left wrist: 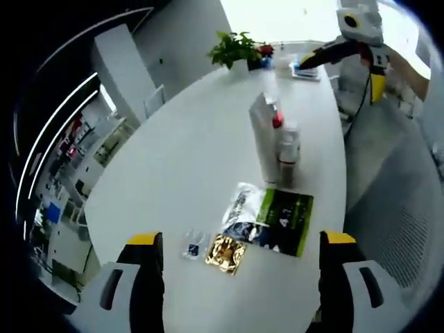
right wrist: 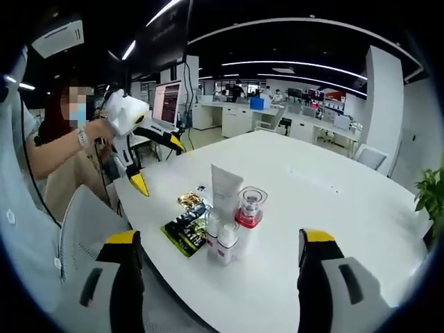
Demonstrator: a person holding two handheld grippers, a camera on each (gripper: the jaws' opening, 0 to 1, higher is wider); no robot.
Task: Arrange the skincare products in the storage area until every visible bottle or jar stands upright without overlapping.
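At frame centre on the white tabletop (left wrist: 180, 159), a tube (right wrist: 225, 189) and bottles (right wrist: 220, 241) stand upright beside flat sachets (left wrist: 286, 220); left hand-held gripper (left wrist: 241, 277) and right hand-held gripper (right wrist: 220, 277) both gape, empty.

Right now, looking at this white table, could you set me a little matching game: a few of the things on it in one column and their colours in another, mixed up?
Things:
1. tall tube
2. round jar
3. flat packet
4. small sachet

Colours:
A. gold
B. white
C. green and black
D. clear with a red band

Pairs: 1-B, 2-D, 3-C, 4-A
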